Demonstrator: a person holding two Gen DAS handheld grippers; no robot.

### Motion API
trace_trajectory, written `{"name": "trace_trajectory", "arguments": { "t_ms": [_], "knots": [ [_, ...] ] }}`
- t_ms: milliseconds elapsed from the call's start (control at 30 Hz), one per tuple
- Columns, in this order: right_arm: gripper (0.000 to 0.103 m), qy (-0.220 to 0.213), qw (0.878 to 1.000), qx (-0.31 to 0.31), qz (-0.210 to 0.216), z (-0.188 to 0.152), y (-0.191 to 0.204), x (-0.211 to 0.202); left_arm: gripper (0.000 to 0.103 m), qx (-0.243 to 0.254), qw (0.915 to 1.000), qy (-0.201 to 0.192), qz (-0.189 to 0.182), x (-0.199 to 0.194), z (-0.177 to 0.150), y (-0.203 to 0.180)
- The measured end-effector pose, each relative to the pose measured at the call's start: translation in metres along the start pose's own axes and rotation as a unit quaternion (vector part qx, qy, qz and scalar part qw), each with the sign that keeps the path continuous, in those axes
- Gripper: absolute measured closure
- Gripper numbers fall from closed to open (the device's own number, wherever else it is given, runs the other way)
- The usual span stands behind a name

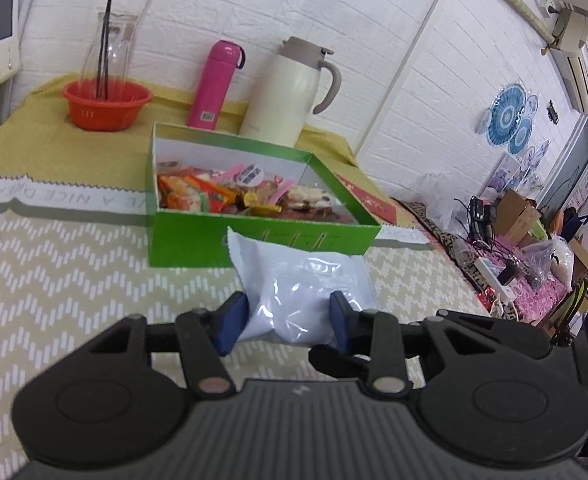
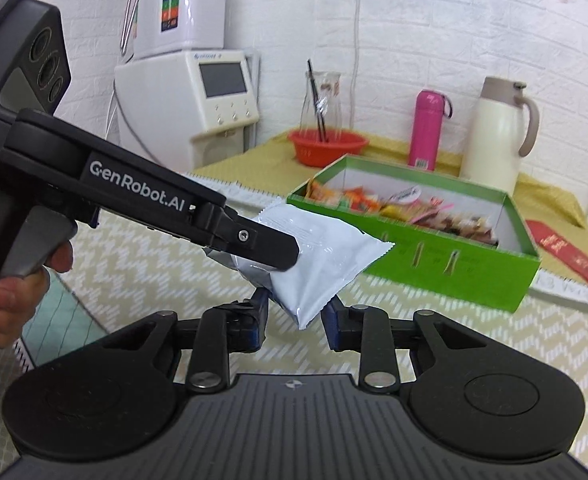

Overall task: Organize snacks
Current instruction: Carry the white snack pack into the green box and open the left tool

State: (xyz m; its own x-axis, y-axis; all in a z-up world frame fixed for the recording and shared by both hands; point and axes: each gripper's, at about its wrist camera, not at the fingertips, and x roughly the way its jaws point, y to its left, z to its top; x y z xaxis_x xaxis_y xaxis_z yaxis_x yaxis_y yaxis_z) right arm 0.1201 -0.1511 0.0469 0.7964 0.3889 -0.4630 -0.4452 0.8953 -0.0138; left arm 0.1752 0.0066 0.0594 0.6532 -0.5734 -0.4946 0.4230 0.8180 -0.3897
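Snack packet (image 1: 294,280), white, pinched between blue pads (image 1: 230,320) of left gripper (image 1: 288,320), half closed; beyond fingertips, green box (image 1: 254,240) of mixed snacks. Right gripper (image 2: 294,316) half open, packet's lower corner between its fingers, contact unclear. Risk: slippery, puffy wrapper sliding out or twisting before box. Packet's print unseen; box contents blurred.

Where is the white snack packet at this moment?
The white snack packet is held in the air between the pads of the left gripper, above the patterned tablecloth, just in front of the green box of snacks.
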Motion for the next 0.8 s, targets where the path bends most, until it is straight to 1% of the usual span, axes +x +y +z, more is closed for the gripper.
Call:
{"name": "trace_trajectory", "arguments": {
  "t_ms": [133, 267, 533, 800],
  "knots": [
    [0.053, -0.018, 1.0, 0.01, -0.01, 0.015, -0.018, 0.003, 0.07, 0.005, 0.9999, -0.007, -0.009, 0.013, 0.024, -0.004],
    [0.054, -0.029, 0.999, 0.024, -0.02, 0.023, -0.041, 0.011, 0.07, 0.009, 0.9998, -0.008, -0.014, 0.036, 0.046, -0.009],
    [0.054, -0.032, 0.997, 0.051, -0.039, 0.034, -0.095, 0.04, 0.07, 0.023, 0.9996, -0.001, -0.019, 0.096, 0.082, -0.019],
    [0.054, -0.032, 0.996, 0.069, -0.045, 0.044, -0.136, 0.072, 0.07, 0.009, 0.9996, 0.009, -0.025, 0.153, 0.113, -0.012]
  ]
}}
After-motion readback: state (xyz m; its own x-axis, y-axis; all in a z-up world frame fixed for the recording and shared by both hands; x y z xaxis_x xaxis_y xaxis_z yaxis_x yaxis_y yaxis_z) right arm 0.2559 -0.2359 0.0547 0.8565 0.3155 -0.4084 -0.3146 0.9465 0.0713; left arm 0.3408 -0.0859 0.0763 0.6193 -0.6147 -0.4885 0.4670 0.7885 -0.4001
